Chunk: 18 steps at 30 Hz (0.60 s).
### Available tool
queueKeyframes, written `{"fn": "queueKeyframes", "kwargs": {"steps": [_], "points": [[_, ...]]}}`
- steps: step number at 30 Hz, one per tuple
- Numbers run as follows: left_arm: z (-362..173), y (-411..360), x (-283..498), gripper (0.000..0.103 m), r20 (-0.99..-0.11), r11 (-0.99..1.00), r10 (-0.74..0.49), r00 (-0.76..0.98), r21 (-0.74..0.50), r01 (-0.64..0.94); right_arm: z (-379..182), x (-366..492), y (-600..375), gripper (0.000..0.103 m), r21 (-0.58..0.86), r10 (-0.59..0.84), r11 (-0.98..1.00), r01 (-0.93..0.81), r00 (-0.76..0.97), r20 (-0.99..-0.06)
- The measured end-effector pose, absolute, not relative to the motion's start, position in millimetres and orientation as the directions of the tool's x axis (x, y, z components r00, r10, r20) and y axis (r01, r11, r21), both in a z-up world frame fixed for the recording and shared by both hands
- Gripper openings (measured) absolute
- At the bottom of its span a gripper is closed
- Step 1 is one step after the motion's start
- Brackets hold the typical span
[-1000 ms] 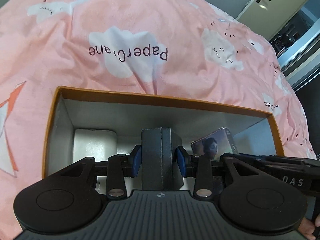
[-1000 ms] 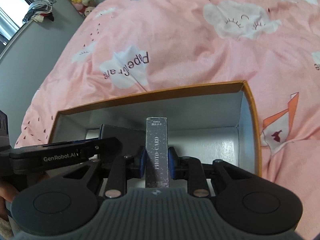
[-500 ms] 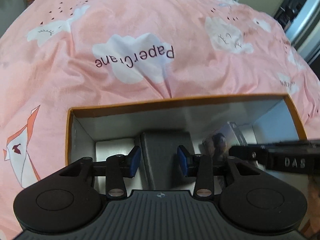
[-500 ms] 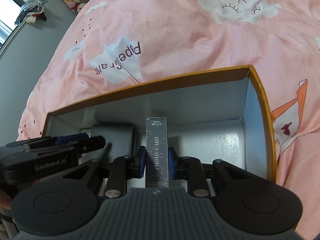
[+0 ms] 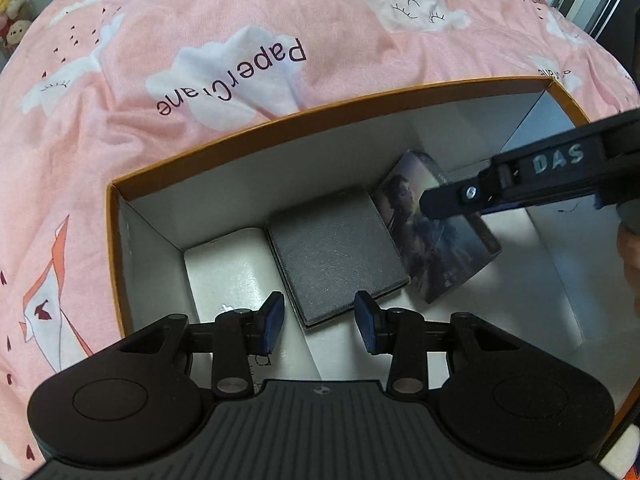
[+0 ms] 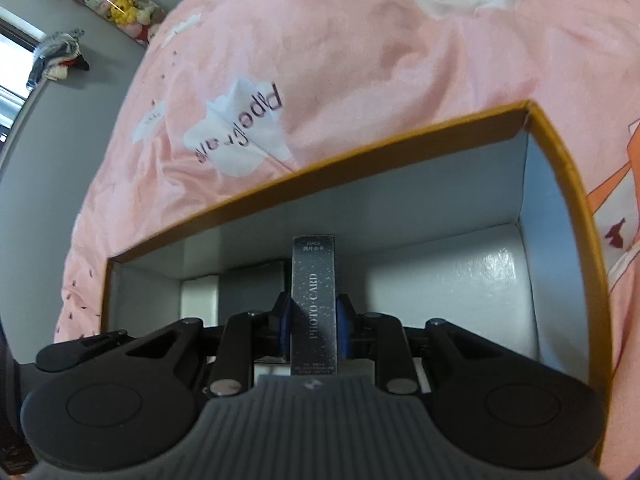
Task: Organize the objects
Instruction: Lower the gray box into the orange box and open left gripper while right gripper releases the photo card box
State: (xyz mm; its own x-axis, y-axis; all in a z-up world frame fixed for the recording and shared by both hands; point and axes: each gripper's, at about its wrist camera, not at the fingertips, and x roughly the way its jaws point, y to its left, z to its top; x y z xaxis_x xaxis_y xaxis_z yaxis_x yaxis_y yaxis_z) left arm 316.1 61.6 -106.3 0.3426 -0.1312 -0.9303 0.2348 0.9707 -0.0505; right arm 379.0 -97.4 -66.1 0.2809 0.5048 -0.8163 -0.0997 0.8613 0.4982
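Note:
An orange-rimmed box [image 5: 320, 114] with a white inside lies on the bed. Inside it, a white box [image 5: 224, 264] sits at the left and a dark grey box [image 5: 336, 248] lies flat beside it. My left gripper [image 5: 320, 322] hovers open just above the grey box's near end, its blue pads clear of it. My right gripper [image 6: 314, 312] is shut on a dark "PHOTO CARD" box [image 6: 313, 280], held upright low inside the orange-rimmed box [image 6: 320, 176]. In the left wrist view the photo card box [image 5: 440, 256] leans right of the grey box, behind a right finger [image 5: 464, 196].
A pink bedspread [image 5: 200, 40] printed with clouds surrounds the box. The box floor [image 6: 440, 280] is bare on the right. A person's hand [image 5: 628, 240] shows at the right edge. Plush toys [image 6: 112, 0] hang on a grey wall behind.
My left gripper let go of the grey box, which now lies flat beside the white box, and the gripper rolled. My right gripper sank slightly into the box with the photo card box.

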Motion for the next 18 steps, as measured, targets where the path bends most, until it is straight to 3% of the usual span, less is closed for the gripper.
{"fn": "queueKeyframes", "kwargs": {"steps": [4, 8, 12, 16, 18], "points": [[-106, 61, 317, 0.046, -0.931, 0.969, -0.126, 0.344, -0.041, 0.245, -69, 382, -97, 0.027, 0.467, 0.481, 0.877, -0.117, 0.263, -0.837], [-107, 62, 315, 0.046, -0.931, 0.968, -0.124, 0.344, -0.038, 0.247, -62, 382, -86, 0.034, 0.321, 0.371, 0.924, -0.210, 0.283, -0.884], [-105, 63, 314, 0.046, -0.932, 0.966, -0.126, 0.340, -0.038, 0.255, -64, 379, -73, 0.048, 0.242, 0.335, 0.912, -0.330, 0.260, -0.906], [-99, 62, 309, 0.046, -0.926, 0.957, -0.139, 0.351, -0.035, 0.288, -64, 374, -64, 0.069, 0.193, 0.314, 0.882, -0.430, 0.232, -0.921], [-99, 60, 307, 0.046, -0.929, 0.951, -0.135, 0.345, -0.023, 0.309, -66, 370, -58, 0.072, 0.148, 0.288, 0.854, -0.499, 0.216, -0.933]]}}
